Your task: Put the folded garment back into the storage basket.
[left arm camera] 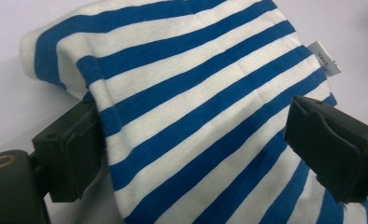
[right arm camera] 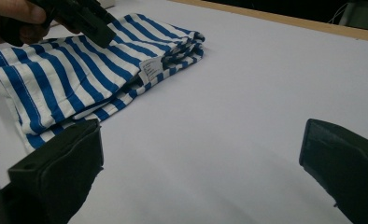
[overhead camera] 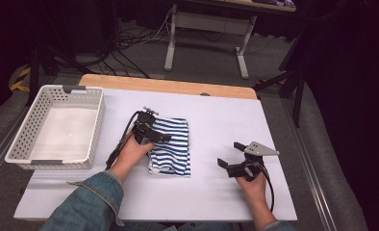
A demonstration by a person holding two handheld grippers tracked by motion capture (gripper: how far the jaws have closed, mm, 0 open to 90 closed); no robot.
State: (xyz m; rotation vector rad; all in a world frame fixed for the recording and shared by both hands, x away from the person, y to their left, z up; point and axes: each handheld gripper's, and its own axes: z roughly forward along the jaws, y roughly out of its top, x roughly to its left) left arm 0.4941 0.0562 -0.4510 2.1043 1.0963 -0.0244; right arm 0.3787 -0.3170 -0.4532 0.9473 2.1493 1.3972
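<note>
White covers the tabletop [overhead camera: 211, 125], with a strip of bare wood along its far edge and a dark floor with cables and a metal frame beyond. At the left end sits a white perforated basket [overhead camera: 94, 127].

Near the middle of the tabletop lies a folded cloth [overhead camera: 170, 147] in blue and white stripes, flat, with a small white tag [left arm camera: 323, 57] sticking out of one side. The layers show at its folded edge in the right gripper view.

From the bottom left comes a denim sleeve [overhead camera: 89, 199], and that hand carries the left gripper [overhead camera: 154, 134], which hangs over the near left part of the cloth. Its fingers [left arm camera: 72, 149] are spread wide, released, one on each side of the striped fabric, and nothing is pinched between them; whether the pads brush the cloth's surface cannot be told.

Well apart from the cloth, to its right, the right gripper [overhead camera: 231, 155] rests low over bare white tabletop, held by the other hand. Its fingers [right arm camera: 60, 177] also stand wide apart, released, with only the tabletop between them.
</note>
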